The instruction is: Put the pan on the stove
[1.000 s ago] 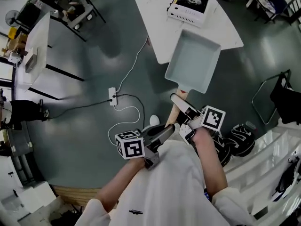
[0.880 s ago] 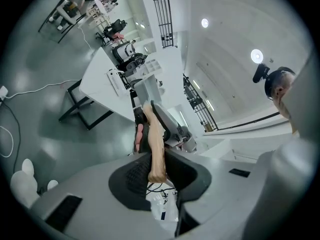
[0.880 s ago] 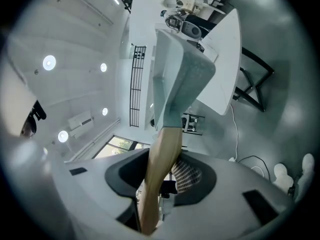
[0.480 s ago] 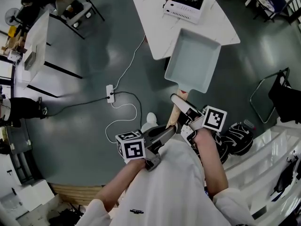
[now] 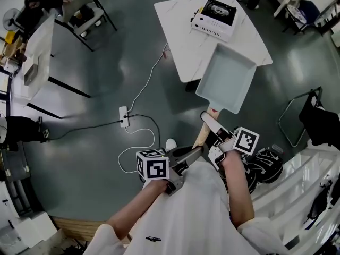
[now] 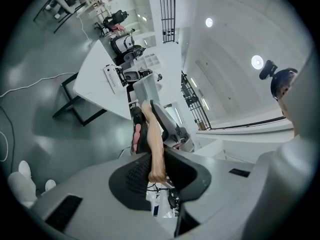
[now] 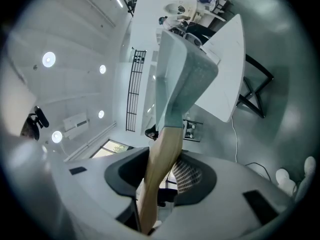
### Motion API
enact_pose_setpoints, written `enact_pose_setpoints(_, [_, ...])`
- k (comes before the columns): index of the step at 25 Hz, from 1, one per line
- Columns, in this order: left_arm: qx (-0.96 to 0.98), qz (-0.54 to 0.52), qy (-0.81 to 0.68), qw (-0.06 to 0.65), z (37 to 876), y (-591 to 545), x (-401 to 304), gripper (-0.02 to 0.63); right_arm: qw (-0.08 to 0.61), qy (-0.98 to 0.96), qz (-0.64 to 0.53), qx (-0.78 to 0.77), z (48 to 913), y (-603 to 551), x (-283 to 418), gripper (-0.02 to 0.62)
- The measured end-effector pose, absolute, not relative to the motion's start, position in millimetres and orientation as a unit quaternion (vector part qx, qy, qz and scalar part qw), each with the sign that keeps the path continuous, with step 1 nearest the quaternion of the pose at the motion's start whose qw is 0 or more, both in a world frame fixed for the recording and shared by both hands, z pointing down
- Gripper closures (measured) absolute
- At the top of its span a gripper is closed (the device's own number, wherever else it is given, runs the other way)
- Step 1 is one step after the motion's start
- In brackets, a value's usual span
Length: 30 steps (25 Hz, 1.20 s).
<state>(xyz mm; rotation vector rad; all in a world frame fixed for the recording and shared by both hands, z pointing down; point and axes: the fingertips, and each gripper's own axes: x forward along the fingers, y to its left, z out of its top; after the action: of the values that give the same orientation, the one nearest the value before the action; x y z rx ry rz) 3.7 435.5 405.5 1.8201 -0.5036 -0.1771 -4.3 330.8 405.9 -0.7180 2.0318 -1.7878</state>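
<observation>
Left gripper (image 5: pixel 195 153) and right gripper (image 5: pixel 212 132) both clamped partway closed on wooden handle (image 7: pixel 165 154). Pale square pan (image 5: pixel 226 78) held aloft, centre-right, overlapping white table (image 5: pixel 180 31) edge. Stove (image 5: pixel 215 12) top centre-right, apart from pan.

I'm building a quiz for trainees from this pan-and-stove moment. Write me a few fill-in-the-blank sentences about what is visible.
1. The left gripper and the right gripper are both shut on the pan's wooden ____.
2. The stove stands on a white ____.
3. The pan is held in the air and is not yet set on the ____.

Missing words: handle; table; stove.
</observation>
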Motion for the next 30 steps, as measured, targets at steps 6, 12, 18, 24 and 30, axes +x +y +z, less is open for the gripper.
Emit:
enact_pose_setpoints(6, [0.792,-0.071,-0.182,0.578,402.5,407.9,-38.7,0.531,0.180,0.718,-0.611,-0.281,403.6,303.2,-38.4,0.448])
enact_pose_setpoints(12, [0.795,-0.076,-0.171,0.576,400.8,386.9,-52.7,0.531,0.183,0.723,-0.602,-0.284,399.0,281.4,-52.4,0.447])
enact_pose_setpoints(18, [0.794,-0.074,-0.171,0.579,406.8,343.9,-47.5,0.531,0.185,0.721,-0.606,-0.281,403.9,238.6,-48.7,0.448])
enact_pose_setpoints(24, [0.788,-0.069,-0.176,0.586,416.3,266.4,-20.3,0.531,0.182,0.712,-0.619,-0.277,414.7,160.9,-23.9,0.448])
enact_pose_setpoints(30, [0.783,-0.072,-0.183,0.590,414.7,168.9,21.7,0.531,0.174,0.713,-0.625,-0.264,413.8,62.1,16.1,0.451])
